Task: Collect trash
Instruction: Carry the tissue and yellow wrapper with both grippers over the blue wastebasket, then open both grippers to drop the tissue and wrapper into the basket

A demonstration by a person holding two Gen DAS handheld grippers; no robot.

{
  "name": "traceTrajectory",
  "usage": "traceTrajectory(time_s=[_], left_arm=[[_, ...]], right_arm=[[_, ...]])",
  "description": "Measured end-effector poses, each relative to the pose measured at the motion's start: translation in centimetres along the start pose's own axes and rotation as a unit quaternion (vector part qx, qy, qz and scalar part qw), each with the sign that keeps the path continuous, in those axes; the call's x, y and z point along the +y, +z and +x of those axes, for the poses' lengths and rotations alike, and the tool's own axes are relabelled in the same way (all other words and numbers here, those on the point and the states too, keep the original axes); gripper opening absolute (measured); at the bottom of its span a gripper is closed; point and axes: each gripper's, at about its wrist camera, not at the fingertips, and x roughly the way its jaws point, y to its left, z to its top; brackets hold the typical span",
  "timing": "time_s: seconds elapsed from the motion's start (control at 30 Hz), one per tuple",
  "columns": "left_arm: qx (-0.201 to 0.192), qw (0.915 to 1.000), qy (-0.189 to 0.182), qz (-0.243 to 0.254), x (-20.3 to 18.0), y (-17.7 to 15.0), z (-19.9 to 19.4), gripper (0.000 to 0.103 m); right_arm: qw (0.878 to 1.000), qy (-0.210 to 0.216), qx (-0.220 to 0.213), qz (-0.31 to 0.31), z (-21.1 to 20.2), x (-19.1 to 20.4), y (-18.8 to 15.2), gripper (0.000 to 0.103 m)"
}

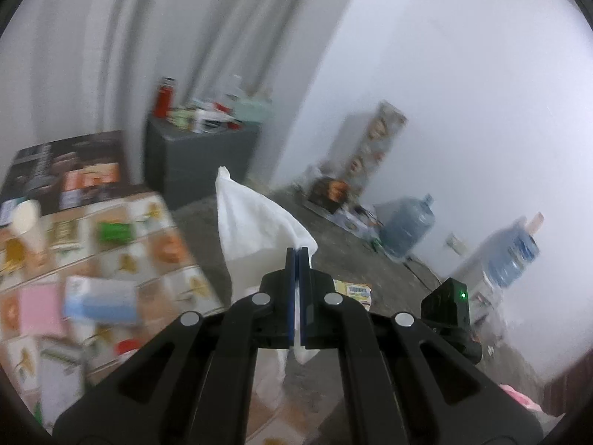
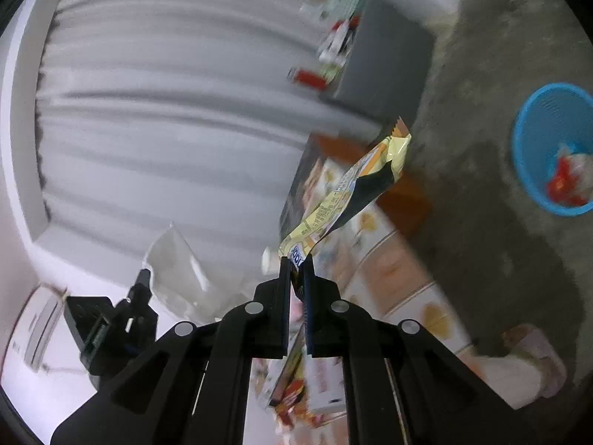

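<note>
The left gripper (image 1: 298,250) is pinching a crumpled white tissue (image 1: 255,218) between its closed fingers, the tissue standing up above the fingertips over a patterned table (image 1: 122,244) and a grey floor (image 1: 370,259), with 2 blue water jugs (image 1: 407,226) sitting by the white wall. The right gripper (image 2: 296,261) is clamping a yellow snack wrapper (image 2: 355,185) by its lower end, the wrapper trailing up and to the right over the table edge. A blue basket (image 2: 526,141) is lying well apart at the right on the floor, holding red and white scraps (image 2: 567,181).
</note>
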Motion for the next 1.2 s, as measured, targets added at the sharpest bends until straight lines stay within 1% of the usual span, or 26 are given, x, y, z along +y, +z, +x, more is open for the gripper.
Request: traceTrajectory(time_s=[0.13, 0.23, 0.27, 0.37, 0.43, 0.47, 0.6, 0.73, 0.87, 0.9, 1.0, 1.1, 1.13, 1.17, 1.2], left_arm=[[0.032, 0.9991, -0.018, 0.018, -3.3, 0.7, 5.8, 0.0], [0.062, 0.9972, -0.026, 0.031, -5.3, 0.5, 10.9, 0.0], [0.076, 0.996, -0.027, 0.038, -5.9, 0.2, 13.1, 0.0], [0.111, 0.9922, -0.023, 0.053, -7.0, -0.6, 18.0, 0.0], [0.134, 0.9884, -0.018, 0.068, -7.7, -1.2, 21.3, 0.0], [0.146, 0.9862, -0.01, 0.076, -7.9, -1.7, 23.1, 0.0], [0.187, 0.9775, 0.011, 0.097, -7.8, -3.1, 29.5, 0.0], [0.206, 0.9728, 0.019, 0.104, -7.2, -3.6, 34.8, 0.0], [0.231, 0.9676, 0.019, 0.099, -6.2, -4.2, 39.9, 0.0], [0.236, 0.9667, 0.019, 0.098, -6.1, -4.3, 40.9, 0.0], [0.247, 0.9641, 0.017, 0.096, -5.8, -4.8, 43.6, 0.0], [0.258, 0.9623, 0.01, 0.085, -5.3, -5.5, 46.5, 0.0], [0.264, 0.961, 0.011, 0.082, -5.0, -5.9, 47.4, 0.006], [0.273, 0.9587, 0.019, 0.079, -4.6, -6.3, 48.3, 0.024], [0.275, 0.958, 0.027, 0.075, -4.2, -6.8, 48.9, 0.032]], right_arm=[[0.999, -0.019, -0.034, 0.019, -2.5, -2.8, 2.1, 0.007], [0.997, -0.038, -0.048, 0.037, -3.9, -5.4, 3.4, 0.007], [0.997, -0.046, -0.052, 0.043, -4.1, -6.2, 3.7, 0.007], [0.994, -0.076, -0.055, 0.056, -4.5, -9.0, 5.2, 0.007], [0.993, -0.094, -0.048, 0.06, -4.1, -10.4, 6.1, 0.007], [0.991, -0.106, -0.047, 0.066, -4.0, -11.4, 6.6, 0.007], [0.985, -0.149, -0.025, 0.081, -1.7, -15.2, 9.2, 0.007], [0.979, -0.181, 0.004, 0.097, 0.8, -18.8, 11.6, 0.007], [0.969, -0.228, 0.02, 0.098, 3.2, -21.4, 13.9, 0.007], [0.964, -0.248, 0.022, 0.095, 3.9, -22.1, 14.6, 0.007], [0.956, -0.274, 0.032, 0.095, 5.1, -23.7, 15.9, 0.007], [0.948, -0.3, 0.048, 0.092, 6.7, -25.9, 17.1, 0.01], [0.943, -0.317, 0.053, 0.089, 7.3, -26.8, 17.4, 0.012], [0.938, -0.331, 0.057, 0.087, 7.8, -27.7, 17.7, 0.016], [0.934, -0.342, 0.06, 0.084, 8.2, -28.4, 17.8, 0.032]])
